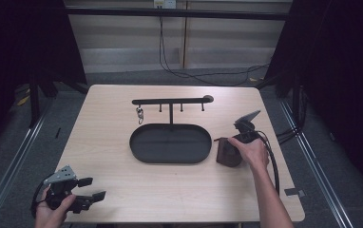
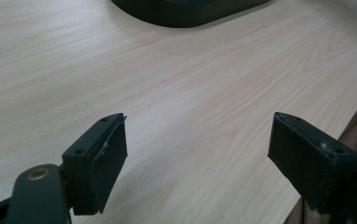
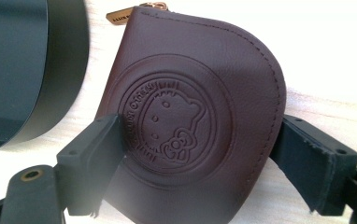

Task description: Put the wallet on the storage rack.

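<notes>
Black jaws of my right gripper (image 3: 200, 163) straddle the brown leather coin pouch (image 3: 190, 116), spread wide, not pinching (lining up a grab). It lies right of the oval tray (image 1: 170, 142). My left gripper (image 1: 87, 189) idles open, lower left.

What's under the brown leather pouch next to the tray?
The pouch lies flat on the wooden table, beside the black tray. Whatever sits directly beneath it is covered, and its inside is shut from sight.
</notes>
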